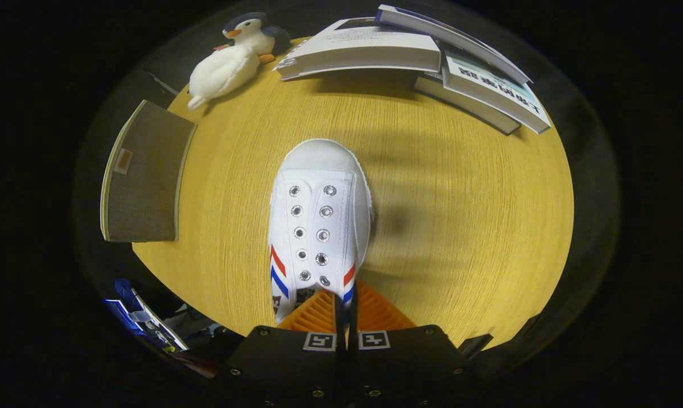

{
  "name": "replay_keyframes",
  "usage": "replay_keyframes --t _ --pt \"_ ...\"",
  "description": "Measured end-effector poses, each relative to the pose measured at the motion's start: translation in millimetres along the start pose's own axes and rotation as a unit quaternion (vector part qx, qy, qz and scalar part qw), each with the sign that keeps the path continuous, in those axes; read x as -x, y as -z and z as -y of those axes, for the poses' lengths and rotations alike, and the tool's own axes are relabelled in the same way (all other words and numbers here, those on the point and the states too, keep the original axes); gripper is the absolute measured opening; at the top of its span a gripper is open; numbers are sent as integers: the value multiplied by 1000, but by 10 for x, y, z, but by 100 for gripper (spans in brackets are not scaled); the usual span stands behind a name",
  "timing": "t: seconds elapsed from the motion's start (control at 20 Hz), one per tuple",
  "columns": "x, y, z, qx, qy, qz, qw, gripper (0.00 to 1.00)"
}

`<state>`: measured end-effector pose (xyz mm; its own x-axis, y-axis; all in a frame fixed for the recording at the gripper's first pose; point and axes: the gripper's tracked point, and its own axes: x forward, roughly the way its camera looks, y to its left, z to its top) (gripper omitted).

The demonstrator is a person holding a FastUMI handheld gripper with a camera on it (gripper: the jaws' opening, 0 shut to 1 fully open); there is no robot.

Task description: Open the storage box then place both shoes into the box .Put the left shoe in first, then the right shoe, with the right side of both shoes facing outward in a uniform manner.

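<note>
One white shoe [319, 221] hung pinched in the gripper [346, 309] (fingers nearly together), carriage to the storage box [143, 175] seemingly next.

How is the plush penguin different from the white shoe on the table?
The plush penguin lies at the table's far edge, well beyond the hand-held gripper; the white shoe sits mid-table, its tongue end pinched between the closed fingers. The penguin is soft and rounded with a dark head and orange beak; the shoe has metal eyelets and red and blue stripes. Both are mainly white and rest on the wooden table.
</note>
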<state>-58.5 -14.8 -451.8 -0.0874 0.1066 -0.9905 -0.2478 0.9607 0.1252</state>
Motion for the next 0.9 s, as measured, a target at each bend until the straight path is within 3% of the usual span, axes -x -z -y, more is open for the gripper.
replay_keyframes --t 0.35,0.55,0.9 --pt "696 -268 -342 11 -9 36 999 0" --pt "1094 -492 -790 30 -41 62 997 0" --pt "1537 -939 -1707 107 -64 95 988 0"
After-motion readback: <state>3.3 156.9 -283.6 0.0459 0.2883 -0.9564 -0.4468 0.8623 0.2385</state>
